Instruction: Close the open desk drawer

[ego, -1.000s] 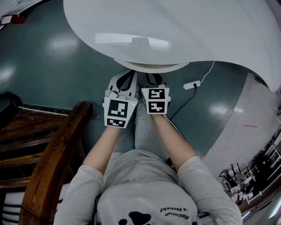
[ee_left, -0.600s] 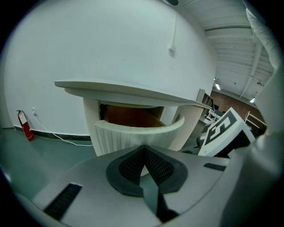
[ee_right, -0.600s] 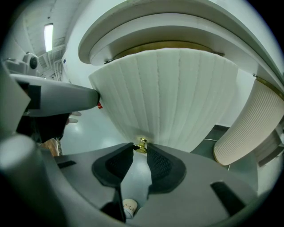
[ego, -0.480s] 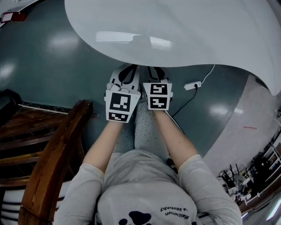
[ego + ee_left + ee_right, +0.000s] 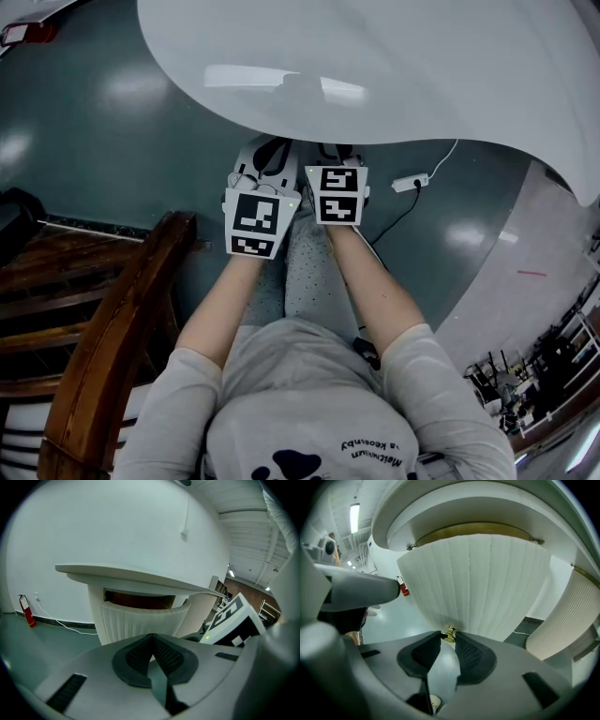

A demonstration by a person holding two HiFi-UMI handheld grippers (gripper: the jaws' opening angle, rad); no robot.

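Note:
The white desk top (image 5: 394, 56) fills the top of the head view and covers the drawer there. In the right gripper view the drawer's ribbed white curved front (image 5: 483, 583) stands close ahead under the desk top. My right gripper (image 5: 449, 635) is shut on its small brass knob (image 5: 449, 633), which sits between the tips. The left gripper view shows the drawer front (image 5: 140, 618) from the side, with a dark brown gap (image 5: 138, 599) above it. My left gripper (image 5: 152, 638) is shut on nothing, beside the right gripper (image 5: 333, 155) in the head view.
A dark wooden chair (image 5: 112, 328) stands at the left behind my arms. A white power strip (image 5: 410, 181) and its cable lie on the grey-green floor at the right. A red fire extinguisher (image 5: 26, 611) stands by the far wall.
Both grippers moved forward toward the desk. The ribbed drawer front that stuck out past the desk edge has slid under the desk top and no longer shows in the head view.

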